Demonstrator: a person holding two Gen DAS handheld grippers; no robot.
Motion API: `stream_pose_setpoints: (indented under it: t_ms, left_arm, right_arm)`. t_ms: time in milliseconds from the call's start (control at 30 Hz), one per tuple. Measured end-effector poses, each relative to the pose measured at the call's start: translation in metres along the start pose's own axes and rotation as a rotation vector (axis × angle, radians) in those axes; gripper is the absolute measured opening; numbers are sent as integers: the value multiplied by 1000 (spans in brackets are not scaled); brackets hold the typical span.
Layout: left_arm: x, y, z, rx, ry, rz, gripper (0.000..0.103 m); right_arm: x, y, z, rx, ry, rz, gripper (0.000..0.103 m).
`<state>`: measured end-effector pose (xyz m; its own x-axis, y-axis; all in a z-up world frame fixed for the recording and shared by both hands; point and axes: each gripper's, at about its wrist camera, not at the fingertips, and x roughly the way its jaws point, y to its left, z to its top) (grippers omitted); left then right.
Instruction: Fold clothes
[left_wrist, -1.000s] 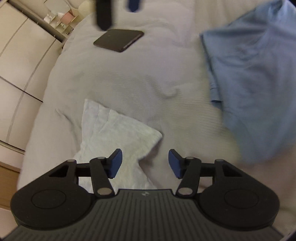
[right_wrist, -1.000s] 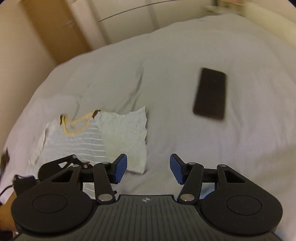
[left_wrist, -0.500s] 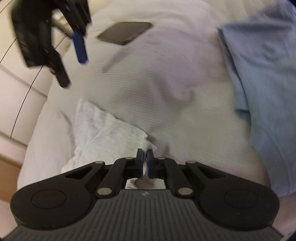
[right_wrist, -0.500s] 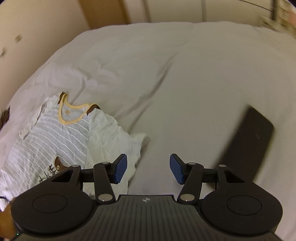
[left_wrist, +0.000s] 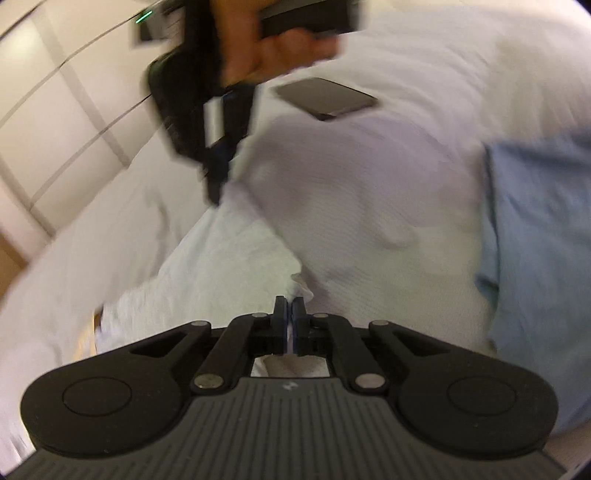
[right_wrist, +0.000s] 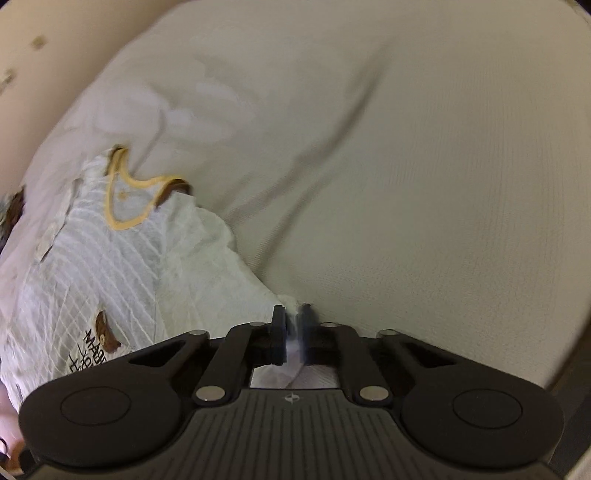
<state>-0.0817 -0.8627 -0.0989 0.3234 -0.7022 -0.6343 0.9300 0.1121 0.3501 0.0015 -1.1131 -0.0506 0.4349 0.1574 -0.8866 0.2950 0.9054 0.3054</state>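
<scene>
Grippers pinching one garment. We are clamping the left gripper (left_wrist: 289, 317) tight on an edge of the white striped shirt (left_wrist: 221, 273), its fingertips pressed together with cloth between them. We are likewise closing the right gripper (right_wrist: 293, 332) on a corner of the striped shirt (right_wrist: 110, 266), which is lying on the bedspread (right_wrist: 406, 184). Relative to the shirt, the dark phone (left_wrist: 327, 98) is resting farther up the bedspread (left_wrist: 369, 192), and the blue garment (left_wrist: 539, 229) is lying well apart to its right.
</scene>
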Motion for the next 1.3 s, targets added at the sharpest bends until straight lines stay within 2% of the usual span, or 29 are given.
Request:
stream_pose_setpoints:
  t_ms: [67, 133, 233, 333, 400, 467, 533, 600, 667, 800, 933, 1067, 1100, 1133, 1200, 1267, 1300]
  left_arm:
    - [-5, 16, 1, -130, 1, 1, 1]
    - [-8, 40, -4, -331, 16, -11, 1]
    - [-14, 82, -27, -742, 40, -29, 1]
    - [-18, 116, -57, -1124, 63, -38, 0]
    - [-17, 129, -77, -1286, 83, -38, 0]
    - [-14, 135, -93, -1392, 97, -50, 0]
    - [-10, 137, -101, -1435, 111, -77, 0]
    - [-7, 136, -109, -1479, 125, -111, 0]
    - [-6, 136, -116, -1547, 139, -148, 0]
    - [-4, 130, -128, -1623, 161, -159, 0]
    - [-2, 125, -137, -1626, 175, -154, 0]
    - [-4, 126, -129, -1499, 149, -130, 1]
    - [-4, 126, -126, -1472, 139, -127, 9]
    - [-5, 127, -122, -1444, 129, -123, 28]
    - [-3, 128, -119, -1433, 120, -126, 43]
    - [2, 131, -118, -1442, 119, -132, 42]
    - [5, 133, -118, -1449, 125, -134, 37]
  right_arm:
    - [-4, 5, 7, 48, 17, -11, 5]
    - [-8, 10, 13, 95, 33, -23, 5]
    - [-14, 18, 23, 166, 58, -39, 5]
    - [-6, 52, 44, 105, 32, 64, 17]
    - [-3, 69, 53, 56, -23, 128, 29]
    - [-3, 81, 56, 3, -68, 112, 32]
    - [-2, 88, 54, -44, -96, 87, 32]
    - [1, 87, 45, -80, -82, 49, 33]
    - [11, 88, 34, -133, -51, 19, 33]
    - [32, 91, 11, -239, 14, -40, 33]
    - [52, 110, 6, -462, 11, -53, 33]
    - [70, 126, 6, -703, 34, -65, 33]
    - [74, 130, 5, -763, 44, -68, 33]
    - [78, 133, 5, -823, 55, -71, 33]
    - [87, 140, 4, -944, 76, -77, 35]
    - [96, 143, 3, -1000, 110, -79, 35]
    - [99, 144, 5, -1011, 125, -79, 34]
